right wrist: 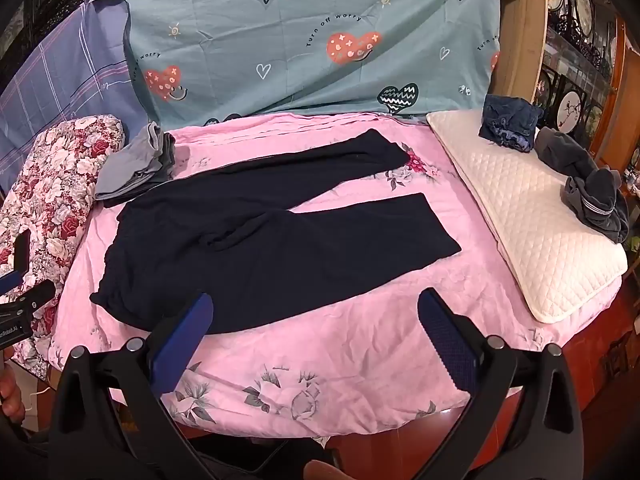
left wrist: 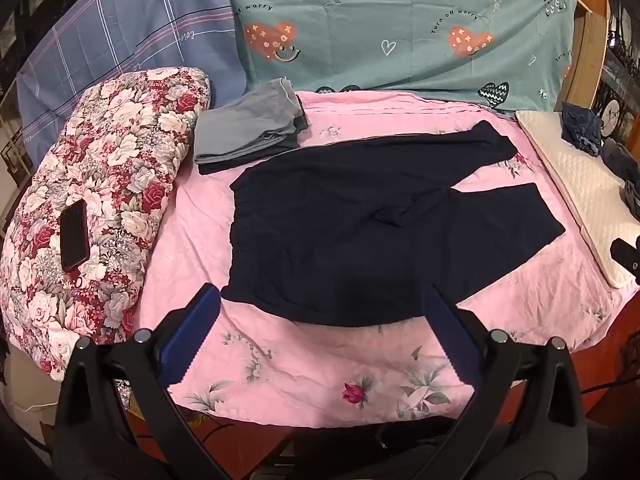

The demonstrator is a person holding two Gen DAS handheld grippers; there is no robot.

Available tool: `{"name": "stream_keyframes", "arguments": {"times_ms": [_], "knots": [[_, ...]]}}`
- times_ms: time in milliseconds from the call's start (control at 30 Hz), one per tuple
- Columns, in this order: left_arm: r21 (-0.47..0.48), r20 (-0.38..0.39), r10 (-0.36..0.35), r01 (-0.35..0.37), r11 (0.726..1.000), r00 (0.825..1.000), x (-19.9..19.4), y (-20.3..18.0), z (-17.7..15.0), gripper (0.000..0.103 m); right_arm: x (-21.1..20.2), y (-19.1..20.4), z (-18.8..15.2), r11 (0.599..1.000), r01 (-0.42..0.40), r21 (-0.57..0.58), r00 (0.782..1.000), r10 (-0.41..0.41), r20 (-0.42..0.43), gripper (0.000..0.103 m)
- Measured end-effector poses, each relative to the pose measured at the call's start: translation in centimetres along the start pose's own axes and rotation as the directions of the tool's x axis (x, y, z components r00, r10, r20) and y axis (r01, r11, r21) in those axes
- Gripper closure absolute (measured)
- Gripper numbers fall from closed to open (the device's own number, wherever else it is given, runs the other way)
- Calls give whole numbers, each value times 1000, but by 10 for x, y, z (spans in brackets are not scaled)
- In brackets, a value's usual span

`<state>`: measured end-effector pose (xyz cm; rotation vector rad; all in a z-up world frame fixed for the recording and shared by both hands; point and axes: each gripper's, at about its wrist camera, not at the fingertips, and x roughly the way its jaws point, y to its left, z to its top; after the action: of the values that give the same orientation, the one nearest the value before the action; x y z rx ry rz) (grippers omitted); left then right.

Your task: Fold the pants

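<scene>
A pink floral sheet point(left wrist: 280, 360) covers the desk. Dark navy pants point(left wrist: 360, 220) lie spread flat at its middle, legs splayed apart toward the white quilted pillow point(right wrist: 540, 220). Folded grey clothes point(left wrist: 248, 132) sit beside the waistband. The left gripper point(left wrist: 320, 312) and the right gripper point(right wrist: 314, 316) hover with fingers wide apart, holding nothing.

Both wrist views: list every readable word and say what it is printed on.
"Turn off worry": arched over the orange hearts on the teal sheet.
"...Robot.AI": partly cut off, on the left tool at the right view's edge.
Script on the blue plaid sheet: too small to read.
</scene>
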<state>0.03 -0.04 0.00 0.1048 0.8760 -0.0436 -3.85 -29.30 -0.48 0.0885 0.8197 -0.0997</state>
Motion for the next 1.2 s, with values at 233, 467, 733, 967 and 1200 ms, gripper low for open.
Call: {"name": "stream_keyframes", "arguments": {"times_ms": [233,467,733,967,1200], "knots": [[0,10,-22,22,1000,1000,-3,1,-2,2,2,1,3,1000,1,6,1000,-1,-8,1],[-20,2,-12,12,1000,1000,1,9,-1,2,5,1,5,1000,-5,3,1000,5,-12,1],[-27,0,-14,14,1000,1000,3,12,2,2,3,0,4,1000,-5,4,1000,5,-14,1],[-24,4,-13,13,1000,1000,2,11,3,2,2,1,2,1000,-7,2,1000,7,-13,1],[-26,4,-11,11,1000,1000,0,10,1,2,1,0,1,1000,-6,4,1000,6,-14,1]]}}
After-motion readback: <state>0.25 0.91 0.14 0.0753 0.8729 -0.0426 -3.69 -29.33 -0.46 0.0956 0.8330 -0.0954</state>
